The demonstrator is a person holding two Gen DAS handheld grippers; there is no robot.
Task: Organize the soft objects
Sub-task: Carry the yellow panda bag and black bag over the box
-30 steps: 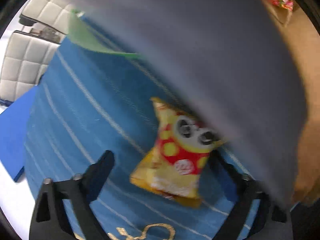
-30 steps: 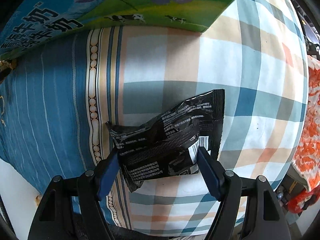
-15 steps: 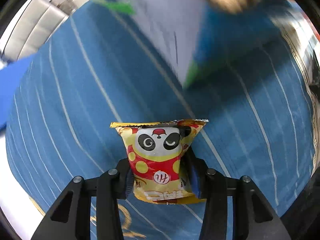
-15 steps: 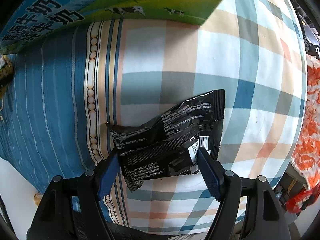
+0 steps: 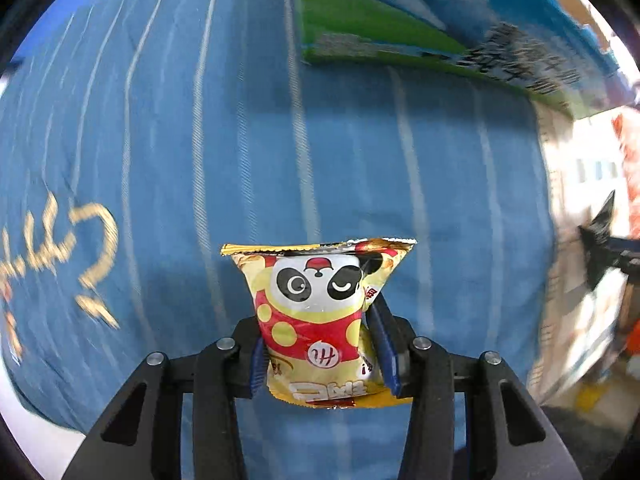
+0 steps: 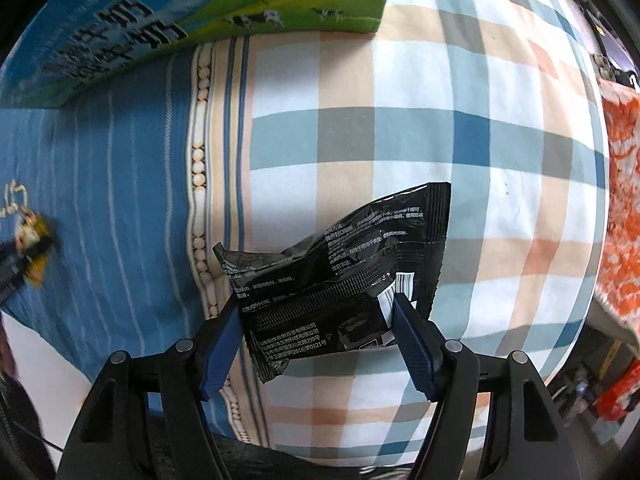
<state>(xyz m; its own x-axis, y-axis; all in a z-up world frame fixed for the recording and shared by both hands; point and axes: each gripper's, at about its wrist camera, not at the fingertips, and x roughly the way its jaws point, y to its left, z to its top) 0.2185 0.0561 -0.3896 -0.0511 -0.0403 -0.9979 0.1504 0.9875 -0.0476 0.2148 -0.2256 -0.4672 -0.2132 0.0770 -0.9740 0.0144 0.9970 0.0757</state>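
The left gripper [image 5: 320,344] is clamped on a yellow and red panda snack packet [image 5: 320,320], its blue-padded fingers [image 5: 385,350] pressing the packet's lower half from both sides so the bag stands upright between them, the crimped top edge uppermost. Behind the packet lies a blue cloth [image 5: 200,140] with thin pale stripes running away from the camera and gold embroidered script [image 5: 60,256] at its left side. At the far end of this cloth sits a milk carton box [image 5: 440,28] printed with green meadow, blue sky and dark characters.

The right gripper [image 6: 318,334] grasps a black crinkled pouch [image 6: 344,280] covered in small white print, with a barcode close to the right finger; the fingers [image 6: 414,356] pinch its lower part and the pouch fans out up and to the right. Under it spreads a plaid cloth [image 6: 460,140] in white, teal, tan, grey and orange checks, joined at its left to the blue striped cloth by a cream band with a bead-like pattern [image 6: 198,160]. The same box stands at the top left. An orange and white patterned fabric [image 6: 620,208] hangs at the right edge, with blurred clutter below it.
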